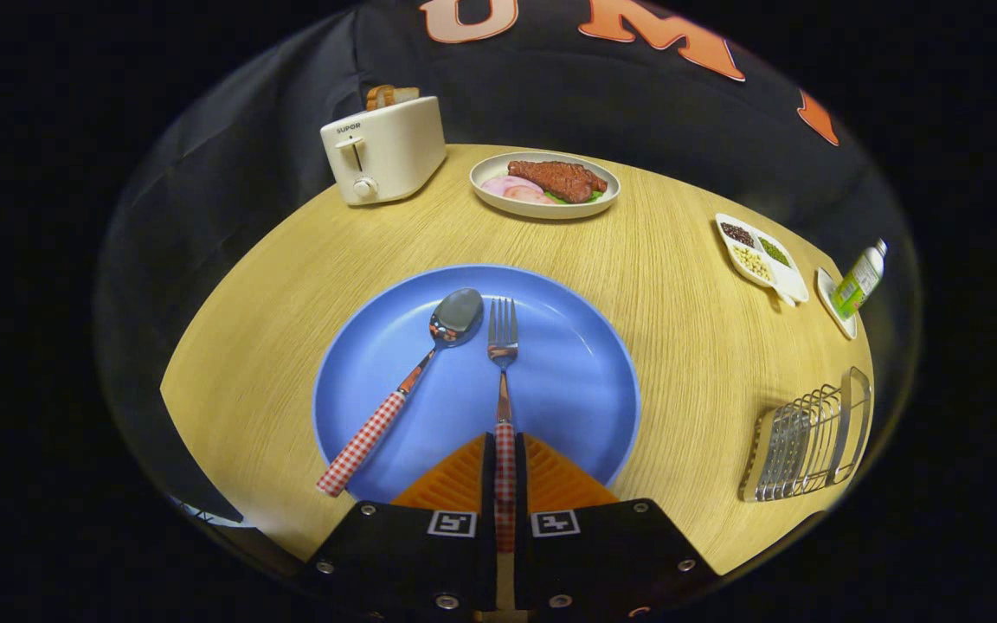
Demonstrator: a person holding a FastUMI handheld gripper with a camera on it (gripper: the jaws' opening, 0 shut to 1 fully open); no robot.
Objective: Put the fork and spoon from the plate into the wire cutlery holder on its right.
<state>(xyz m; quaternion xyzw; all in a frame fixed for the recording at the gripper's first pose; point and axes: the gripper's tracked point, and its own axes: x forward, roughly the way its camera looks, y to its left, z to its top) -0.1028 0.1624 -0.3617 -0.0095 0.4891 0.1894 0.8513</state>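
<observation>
A blue plate lies on the wooden table just ahead of my fingers. On it rest a spoon and a fork, both with red-and-white checked handles. The spoon lies slanted on the left half of the plate, bowl pointing away. The fork lies straight, tines away, and its checked handle runs between my two fingers. My gripper is shut on that handle, both fingers pressed against it. The wire cutlery holder stands to the right of the plate, near the table's edge.
Beyond the plate, a cream toaster with bread in it stands at the back left, and a dish of meat and vegetables at the back middle. A divided snack dish and a small bottle sit at the far right.
</observation>
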